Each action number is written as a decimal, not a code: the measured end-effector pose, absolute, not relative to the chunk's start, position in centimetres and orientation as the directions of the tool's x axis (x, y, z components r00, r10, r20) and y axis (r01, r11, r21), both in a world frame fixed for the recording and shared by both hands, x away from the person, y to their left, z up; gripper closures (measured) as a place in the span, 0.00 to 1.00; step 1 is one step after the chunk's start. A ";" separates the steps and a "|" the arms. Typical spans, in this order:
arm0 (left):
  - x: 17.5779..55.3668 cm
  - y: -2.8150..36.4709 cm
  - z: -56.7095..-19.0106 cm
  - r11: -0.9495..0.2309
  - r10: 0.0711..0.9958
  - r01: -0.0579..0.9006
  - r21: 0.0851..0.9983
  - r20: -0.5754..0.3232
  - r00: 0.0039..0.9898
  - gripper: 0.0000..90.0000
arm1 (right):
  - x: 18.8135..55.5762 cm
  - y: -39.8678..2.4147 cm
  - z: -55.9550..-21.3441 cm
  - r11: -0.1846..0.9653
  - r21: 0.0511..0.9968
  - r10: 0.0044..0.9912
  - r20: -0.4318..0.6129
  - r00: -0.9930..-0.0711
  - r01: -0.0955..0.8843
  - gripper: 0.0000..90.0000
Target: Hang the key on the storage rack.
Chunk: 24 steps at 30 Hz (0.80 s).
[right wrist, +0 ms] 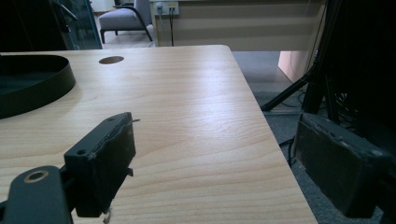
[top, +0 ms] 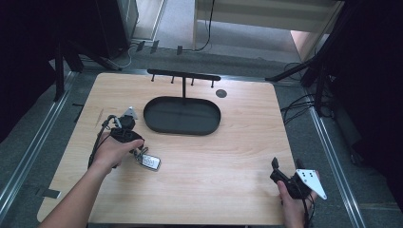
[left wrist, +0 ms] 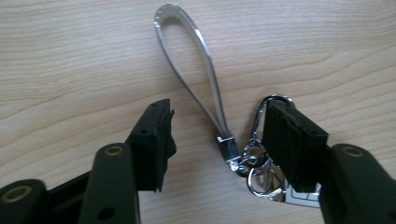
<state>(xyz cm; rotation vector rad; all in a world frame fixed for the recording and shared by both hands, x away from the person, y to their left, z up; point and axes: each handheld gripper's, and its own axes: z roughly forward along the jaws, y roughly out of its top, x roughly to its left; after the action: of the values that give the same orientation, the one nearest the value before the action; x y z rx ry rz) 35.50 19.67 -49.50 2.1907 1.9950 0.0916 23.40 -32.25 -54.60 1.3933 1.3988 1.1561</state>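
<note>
Light wood-grain desk (top: 228, 152) occupies the middle of a dim room, bordered by grey floor and dark stands. At the far centre of the desk stands a black oval tray (top: 182, 115) with a black hook rail (top: 183, 74) rising on a post behind it; a dark round hole (top: 221, 93) in the desk surface lies just to the right of the rail. The left hand-held gripper (top: 138, 151) is positioned over the near-left part of the desk, pointing down at a key ring (left wrist: 254, 161), which lies flat on the desk near the tray's left end. In the left gripper view, the key ring shows a long silver strap loop (left wrist: 187, 65) stretched away from the jaws, a cluster of metal rings and a clasp, and a flat silver fob (top: 150, 162). The jaws are partly spread on either side of the strap's metal end; the right jaw overlaps the clasp, while the left jaw stands clear of it. Whether any pad presses the metal cannot be determined. The right hand-held gripper (right wrist: 215, 163) rests at the near-right corner of the desk, jaws spread wide with nothing between them, well apart from the key ring.
</note>
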 end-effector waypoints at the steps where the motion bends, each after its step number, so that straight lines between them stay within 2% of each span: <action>1: 35.5 19.6 -49.6 -0.091 0.993 0.981 0.169 -0.064 0.103 0.53 | 23.4 -32.3 -54.6 -0.037 0.971 0.998 0.049 -0.043 0.236 0.14; 4: 35.7 19.4 -49.7 -0.102 0.991 0.982 0.159 -0.070 0.115 0.63 | 23.4 -32.3 -54.6 -0.040 0.971 0.998 0.051 -0.043 0.237 0.14; 6: 35.9 19.4 -49.8 -0.073 0.992 0.988 0.134 -0.094 0.086 0.67 | 23.4 -32.3 -54.6 -0.039 0.971 0.998 0.051 -0.045 0.237 0.14; 11: 36.2 19.3 -49.8 -0.050 0.986 0.991 0.127 -0.150 0.069 0.70 | 23.4 -32.3 -54.6 -0.037 0.971 0.998 0.049 -0.046 0.237 0.14; 17: 36.3 19.0 -50.2 -0.056 0.987 0.992 0.117 -0.145 0.073 0.72 | 23.4 -32.2 -54.6 -0.036 0.971 0.998 0.048 -0.045 0.238 0.14; 24: 36.1 19.1 -50.3 -0.062 0.989 0.992 0.112 -0.124 0.076 0.88 | 23.4 -32.3 -54.6 -0.037 0.971 0.998 0.050 -0.047 0.238 0.14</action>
<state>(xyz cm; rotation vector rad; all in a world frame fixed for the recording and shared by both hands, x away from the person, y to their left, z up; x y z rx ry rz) 36.12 19.10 -50.32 2.1746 2.0286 -0.0209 23.42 -32.28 -54.60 1.3925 1.4030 1.1582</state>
